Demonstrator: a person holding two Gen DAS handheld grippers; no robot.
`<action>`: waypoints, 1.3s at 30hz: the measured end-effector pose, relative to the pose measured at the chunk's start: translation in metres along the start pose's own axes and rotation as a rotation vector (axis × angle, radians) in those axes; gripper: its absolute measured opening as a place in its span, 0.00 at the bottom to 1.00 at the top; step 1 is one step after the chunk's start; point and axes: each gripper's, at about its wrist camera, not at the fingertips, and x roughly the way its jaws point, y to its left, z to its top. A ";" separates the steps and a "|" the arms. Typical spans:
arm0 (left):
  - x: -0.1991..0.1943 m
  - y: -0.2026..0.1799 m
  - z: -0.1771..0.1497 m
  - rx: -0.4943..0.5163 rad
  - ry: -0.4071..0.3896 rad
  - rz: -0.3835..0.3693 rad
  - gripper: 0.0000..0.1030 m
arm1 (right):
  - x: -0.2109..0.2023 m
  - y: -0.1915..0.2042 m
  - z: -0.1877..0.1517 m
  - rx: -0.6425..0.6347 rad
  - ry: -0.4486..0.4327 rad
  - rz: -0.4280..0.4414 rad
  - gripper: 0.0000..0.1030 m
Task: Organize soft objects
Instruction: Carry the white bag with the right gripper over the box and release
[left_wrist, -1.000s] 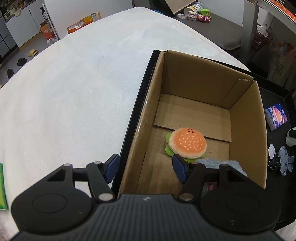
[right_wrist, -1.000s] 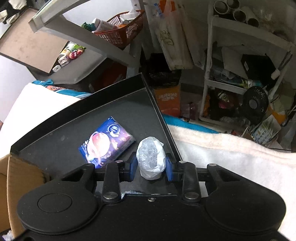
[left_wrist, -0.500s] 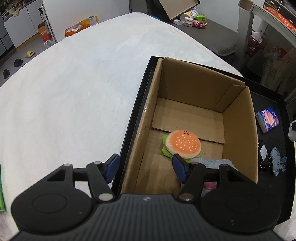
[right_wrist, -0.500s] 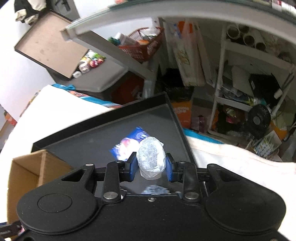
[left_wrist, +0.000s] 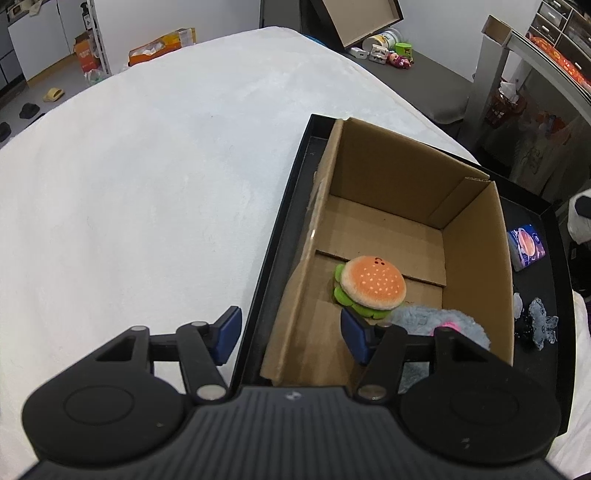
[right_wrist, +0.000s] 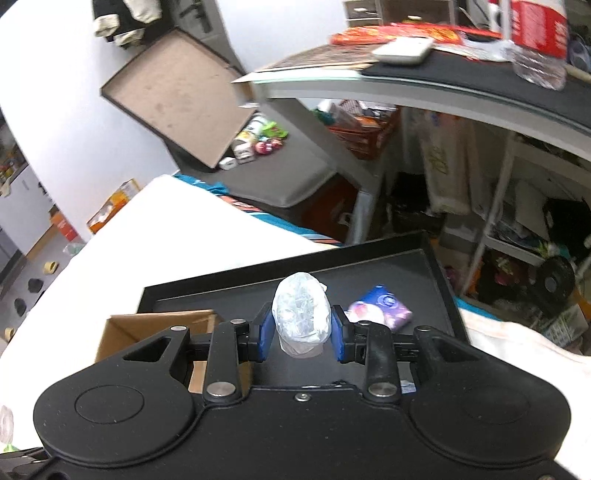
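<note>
An open cardboard box (left_wrist: 476, 258) stands in a black tray (left_wrist: 280, 221) on the white-covered table. In it lie an orange burger plush (left_wrist: 371, 286) and a grey-blue fluffy toy (left_wrist: 439, 321). My left gripper (left_wrist: 291, 334) is open and empty, straddling the box's near left wall. My right gripper (right_wrist: 301, 332) is shut on a white crinkled plastic-wrapped bundle (right_wrist: 301, 314), held above the tray (right_wrist: 406, 266), right of the box (right_wrist: 155, 325).
A blue tissue pack (left_wrist: 526, 245) (right_wrist: 380, 308) lies on the tray right of the box, with small lace and dark bits (left_wrist: 537, 323) nearer. White cloth (left_wrist: 147, 184) covers the table to the left. A cluttered shelf and desk (right_wrist: 443, 81) stand beyond the tray.
My right gripper has lifted and swung left with the bundle, bringing the box into its view. My left gripper has pulled back and up slightly, staying open.
</note>
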 end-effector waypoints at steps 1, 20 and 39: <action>0.001 0.002 -0.001 -0.002 0.000 -0.003 0.56 | 0.000 0.005 0.000 -0.008 0.001 0.007 0.30; 0.006 0.020 -0.013 -0.025 0.019 -0.078 0.15 | 0.013 0.081 -0.012 -0.119 0.046 0.089 0.30; 0.009 0.019 -0.008 -0.037 0.044 -0.058 0.15 | 0.019 0.094 -0.016 -0.152 0.065 0.128 0.52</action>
